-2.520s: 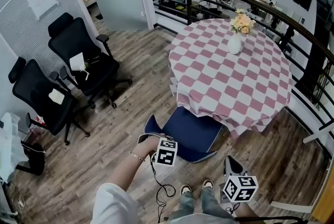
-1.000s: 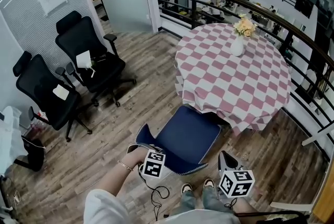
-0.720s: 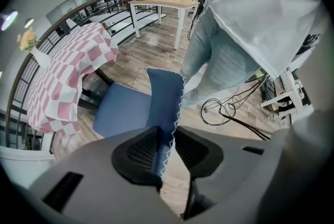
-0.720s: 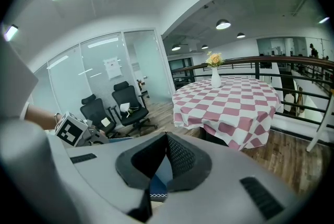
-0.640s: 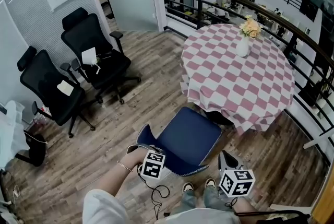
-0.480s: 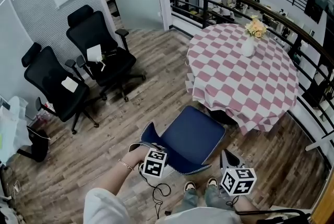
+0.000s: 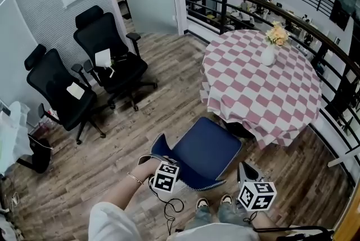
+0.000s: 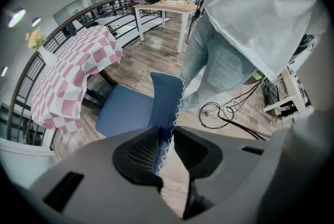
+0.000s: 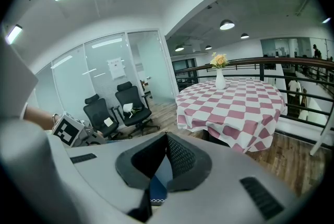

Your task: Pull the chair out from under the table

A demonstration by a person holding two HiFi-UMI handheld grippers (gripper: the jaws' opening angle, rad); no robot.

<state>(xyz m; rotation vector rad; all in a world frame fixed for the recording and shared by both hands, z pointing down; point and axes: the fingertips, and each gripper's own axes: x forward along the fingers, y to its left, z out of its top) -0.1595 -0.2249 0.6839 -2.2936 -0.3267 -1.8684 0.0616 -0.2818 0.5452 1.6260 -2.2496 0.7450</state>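
The blue chair (image 7: 205, 150) stands just clear of the round table (image 7: 264, 88) with its pink-and-white checked cloth, seat toward the table. Its backrest (image 7: 161, 147) faces me. My left gripper (image 7: 158, 162) points down and is shut on the backrest's top edge; in the left gripper view the white-stitched edge (image 8: 169, 108) runs between the black pads (image 8: 140, 155). My right gripper (image 7: 243, 168) hangs to the right of the chair, shut, with nothing in it. In the right gripper view its tips (image 9: 166, 137) meet, and the table (image 9: 229, 103) lies beyond.
Two black office chairs (image 7: 109, 54) (image 7: 53, 91) stand at the left by a glass wall. A vase of flowers (image 7: 269, 54) sits on the table. A curved railing (image 7: 315, 37) runs behind the table. A cable (image 7: 171, 212) lies by my shoes (image 7: 202, 203).
The chair's seat, earlier partly under the cloth, has come out toward me with the left gripper on its backrest. Over the last second it has hardly moved; the view has shifted.
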